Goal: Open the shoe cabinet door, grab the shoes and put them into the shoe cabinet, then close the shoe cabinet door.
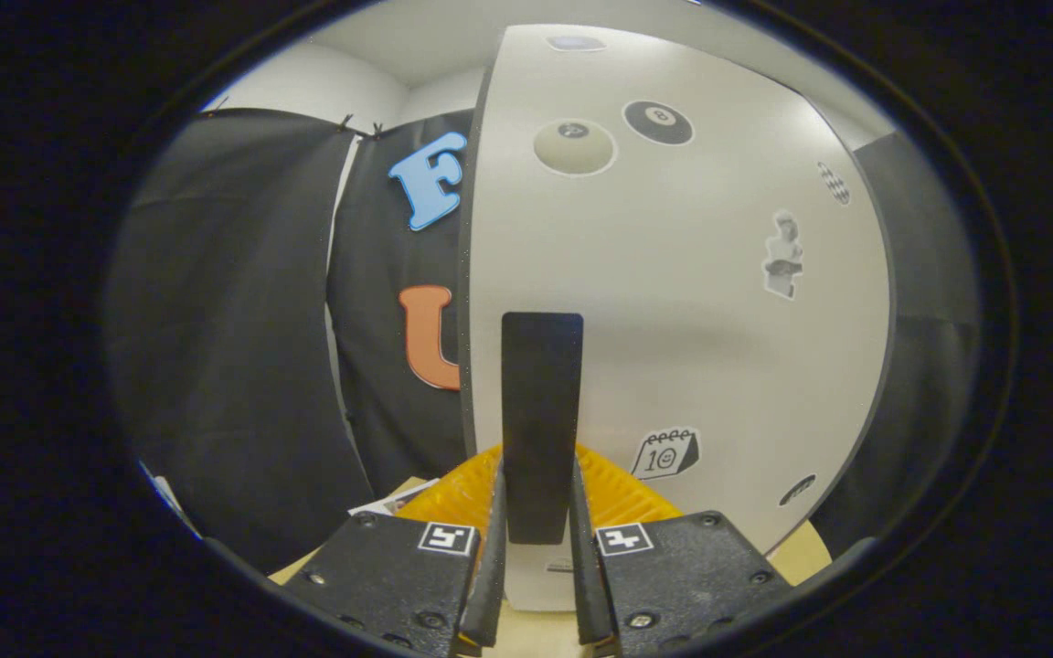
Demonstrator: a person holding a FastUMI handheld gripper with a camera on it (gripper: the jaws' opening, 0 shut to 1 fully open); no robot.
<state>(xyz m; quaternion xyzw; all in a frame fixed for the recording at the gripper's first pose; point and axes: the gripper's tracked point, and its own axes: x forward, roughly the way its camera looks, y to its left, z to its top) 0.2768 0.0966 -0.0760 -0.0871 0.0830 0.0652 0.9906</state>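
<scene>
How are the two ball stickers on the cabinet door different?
On the shoe cabinet door, the black ball sticker is dark with a pale spot in its middle; the cream ball sticker is pale with a small dark spot. The black one sits higher and further from the door's edge; the cream one looks a bit bigger. Both are round and lie above the black handle, which the gripper is shut on.

I see black cloth (243, 338) draping the booth's walls, clipped along its top edge, with a pale wall (316, 87) and corner rising above it. A light wooden surface (805, 553) shows below.
</scene>
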